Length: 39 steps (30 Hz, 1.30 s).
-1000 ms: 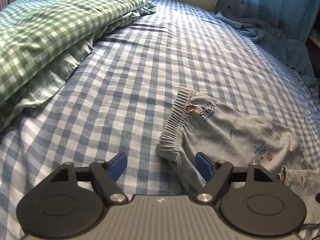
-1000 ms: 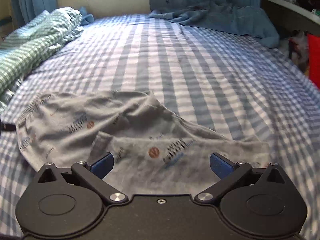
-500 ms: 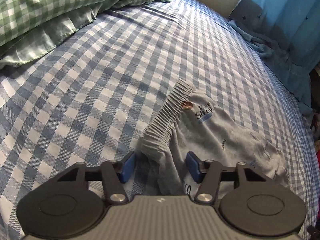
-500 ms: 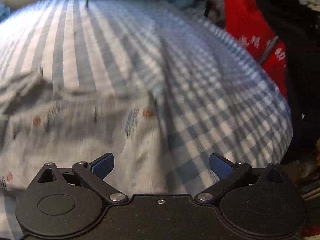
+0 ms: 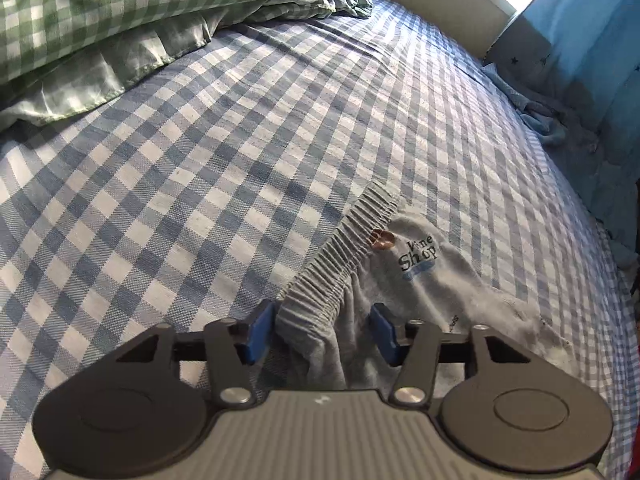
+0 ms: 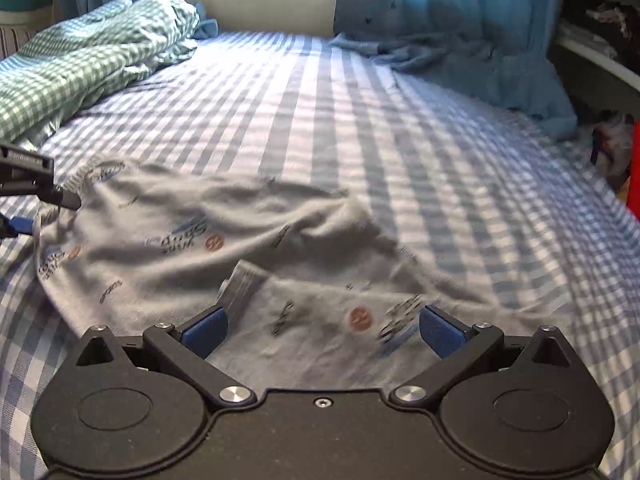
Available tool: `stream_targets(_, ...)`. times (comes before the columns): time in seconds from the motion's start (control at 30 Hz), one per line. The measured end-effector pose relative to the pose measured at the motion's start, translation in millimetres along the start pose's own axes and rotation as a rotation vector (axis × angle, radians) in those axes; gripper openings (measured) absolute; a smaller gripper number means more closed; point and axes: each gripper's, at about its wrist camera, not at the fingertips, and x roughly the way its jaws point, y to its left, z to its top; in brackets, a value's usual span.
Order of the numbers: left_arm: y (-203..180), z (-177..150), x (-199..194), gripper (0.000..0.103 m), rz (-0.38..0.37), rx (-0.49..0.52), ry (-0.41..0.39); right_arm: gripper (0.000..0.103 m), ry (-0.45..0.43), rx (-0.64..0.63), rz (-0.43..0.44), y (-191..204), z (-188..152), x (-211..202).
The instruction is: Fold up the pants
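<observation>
Grey printed pants (image 6: 224, 248) lie crumpled on the blue-and-white checked bedsheet (image 5: 192, 184), spread w/ the elastic waistband (image 5: 340, 256) at the left end and the legs running off to the right. Left gripper (image 5: 322, 332) sits low at the waistband's near corner: blue pads part-way apart, neither wide nor pinched, w/ the gathered corner of the waistband and a fold of grey cloth bunched up between them. Left pad (image 5: 260, 332) is just beside the ribbed edge, right pad (image 5: 384, 334) over the grey cloth; whether either pad actually presses the cloth, can't tell. "Vine Shop" print (image 5: 418, 254) and a small brown round print lie just past the waistband, ahead of the left gripper. In the right wrist view the left gripper's tip (image 6: 28, 184) shows at the far left edge, at the waistband end of the pants. Right gripper (image 6: 322, 330) hovers over the near leg part, pads spread wide, holding nothing; grey cloth w/ an orange round print (image 6: 360, 318) lies betw. and ahead of the pads, and a folded-over ribbed bit (image 6: 242, 286) lies just ahead of its left pad. Contact w/ cloth not clear, view is a bit blurred. Green checked duvet (image 6: 80, 64) heaped on the left side of the bed, blue curtain (image 6: 452, 20) hanging at far right, its end pooled on the sheet.
</observation>
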Motion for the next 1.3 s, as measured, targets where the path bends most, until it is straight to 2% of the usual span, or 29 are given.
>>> stream_targets(0.03,-0.9,-0.8,-0.5,0.042,0.013,-0.006,-0.003,0.102,0.005,0.001,0.006,5.6,-0.9,-1.7)
stream_targets(0.13,-0.8,-4.5,-9.6,0.027,0.022,-0.048,-0.04,0.102,0.022,0.0,0.027,12.7,-2.6,-2.9)
stream_targets(0.2,-9.6,-8.7,-17.9,0.025,0.051,0.006,-0.083,0.102,0.019,-0.004,0.037,13.6,-4.0,-4.3)
stream_targets(0.3,-36.3,-18.1,-30.7,0.022,0.103,0.18,-0.154,0.102,0.016,-0.019,0.04,12.5,-7.9,-6.8)
stream_targets(0.4,-61.4,-25.5,-43.4,0.021,0.115,0.339,-0.21,0.102,0.014,-0.028,0.047,10.8,-10.0,-6.3)
stream_targets(0.6,-87.8,-28.4,-58.4,0.021,0.095,0.494,-0.251,0.102,0.026,-0.091,0.062,17.8,-22.4,5.0)
stream_targets(0.73,-93.2,-27.8,-63.0,0.02,0.086,0.506,-0.237,0.102,0.026,-0.085,0.073,18.7,-25.0,9.1)
stream_targets(0.83,-95.9,-25.7,-72.9,0.019,0.043,0.487,-0.226,0.102,0.011,-0.074,0.073,16.2,-23.6,8.6)
stream_targets(0.93,-107.9,-25.1,-89.1,0.019,-0.039,0.493,-0.228,0.102,-0.008,-0.066,0.072,11.5,-22.7,6.9)
stream_targets(1.1,-148.8,-38.0,-113.1,0.019,-0.161,0.57,-0.245,0.102,-0.034,-0.058,0.033,-5.2,-20.6,-5.7)
stream_targets(1.3,-206.4,-75.4,-126.6,0.018,-0.296,0.721,-0.23,0.102,-0.092,-0.062,-0.053,-47.6,-29.1,-38.5)
